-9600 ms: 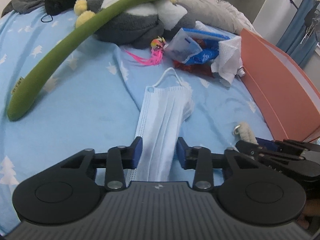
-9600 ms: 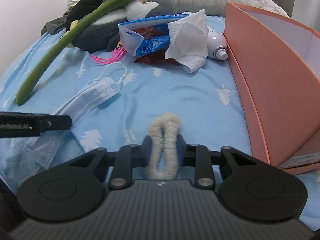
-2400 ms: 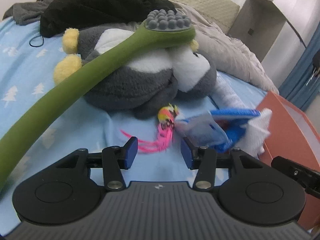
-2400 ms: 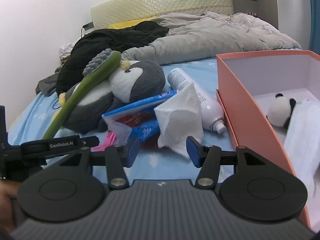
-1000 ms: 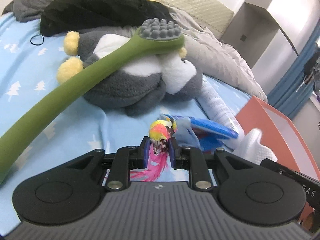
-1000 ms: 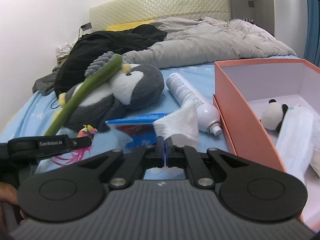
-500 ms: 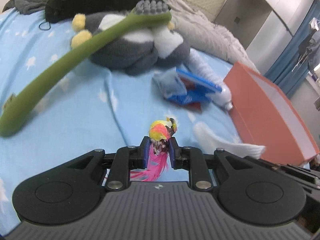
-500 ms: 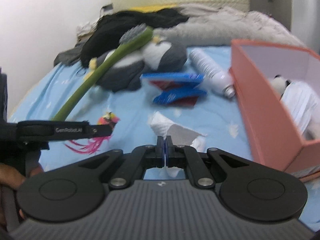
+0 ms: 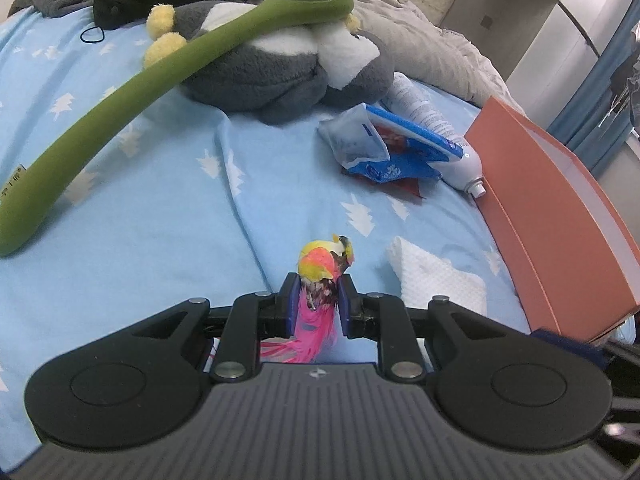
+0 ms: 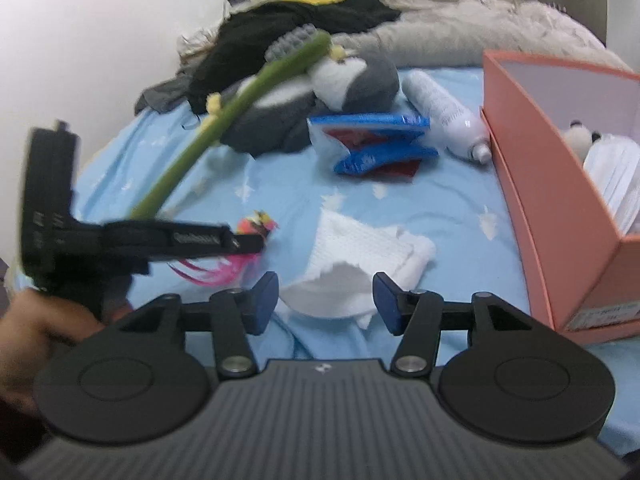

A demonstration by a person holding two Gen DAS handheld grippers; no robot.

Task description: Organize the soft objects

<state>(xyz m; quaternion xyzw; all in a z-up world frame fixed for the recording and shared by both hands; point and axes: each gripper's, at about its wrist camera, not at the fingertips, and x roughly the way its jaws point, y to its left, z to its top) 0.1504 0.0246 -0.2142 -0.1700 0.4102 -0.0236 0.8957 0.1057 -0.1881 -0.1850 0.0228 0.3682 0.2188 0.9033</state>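
My left gripper [image 9: 319, 294] is shut on a small feathered bird toy [image 9: 322, 266] with a yellow-orange head and pink tail, held above the blue bedsheet; it also shows in the right wrist view [image 10: 256, 224]. My right gripper [image 10: 325, 296] is open and empty, just above a white tissue [image 10: 360, 256] lying on the sheet; the tissue also shows in the left wrist view [image 9: 436, 276]. The orange box [image 10: 536, 184] at the right holds a small panda plush [image 10: 580, 132] and a white face mask [image 10: 616, 176].
A grey penguin plush [image 9: 288, 64] lies at the back under a long green massage stick [image 9: 132, 92]. A blue snack packet [image 9: 384, 140] and a white bottle [image 9: 436, 120] lie beside the box [image 9: 552, 208]. Dark clothes and a grey duvet [image 10: 460, 20] lie behind.
My right gripper has opened and let the tissue drop onto the sheet. My left gripper still holds the bird toy and has drawn back a little from the penguin.
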